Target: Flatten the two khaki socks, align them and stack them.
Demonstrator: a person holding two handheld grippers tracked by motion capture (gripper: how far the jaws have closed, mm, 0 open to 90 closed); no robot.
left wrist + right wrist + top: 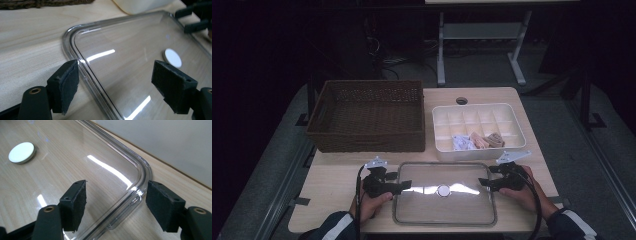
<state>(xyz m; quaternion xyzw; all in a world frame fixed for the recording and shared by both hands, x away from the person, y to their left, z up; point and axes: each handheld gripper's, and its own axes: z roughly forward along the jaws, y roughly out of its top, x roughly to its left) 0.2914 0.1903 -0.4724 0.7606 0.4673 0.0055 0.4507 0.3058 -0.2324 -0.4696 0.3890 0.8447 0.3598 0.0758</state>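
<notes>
Lid (444, 192) at lower centre sits between our grippers, left (406, 186) and right (483, 183), jaws open astride its edges; next we pinch and lift.

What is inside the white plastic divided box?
The white plastic divided box holds three small bundles in its front compartments: white, pink and brown. The back compartments look empty. Anything beneath the bundles is covered.

In the high view, the small items (478, 141) in the white tray's (512, 111) near compartments are too small to identify. The person's forearms are cut off by the bottom edge.
</notes>
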